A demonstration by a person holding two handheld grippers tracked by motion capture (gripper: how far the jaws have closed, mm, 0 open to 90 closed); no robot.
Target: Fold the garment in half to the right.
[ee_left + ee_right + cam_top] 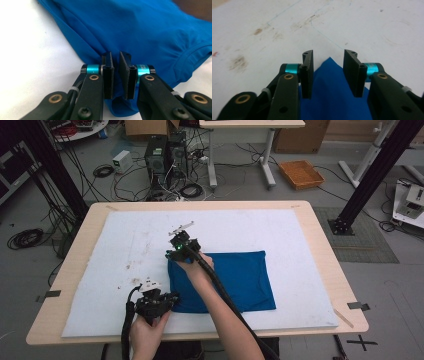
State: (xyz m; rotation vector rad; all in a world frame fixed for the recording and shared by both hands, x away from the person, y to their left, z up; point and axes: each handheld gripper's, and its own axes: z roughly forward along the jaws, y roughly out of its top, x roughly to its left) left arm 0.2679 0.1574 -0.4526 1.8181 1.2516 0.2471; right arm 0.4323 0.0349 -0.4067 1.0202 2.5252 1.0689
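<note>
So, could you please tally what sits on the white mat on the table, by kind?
Blue folded garment: 1
Hand-held grippers: 2, the left gripper at the garment's near left corner and the right gripper at its far left corner
Total: 3

Blue cloth [140,30] cut off by top edge; fold between tongs hidden, probably pinched.

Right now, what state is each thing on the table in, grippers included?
Blue shirt: folded flat on the white mat.
Left gripper: shut on the blue shirt's near-left corner fold.
Right gripper: open, jaws astride the blue shirt's far-left corner, pads not pressing.
</note>
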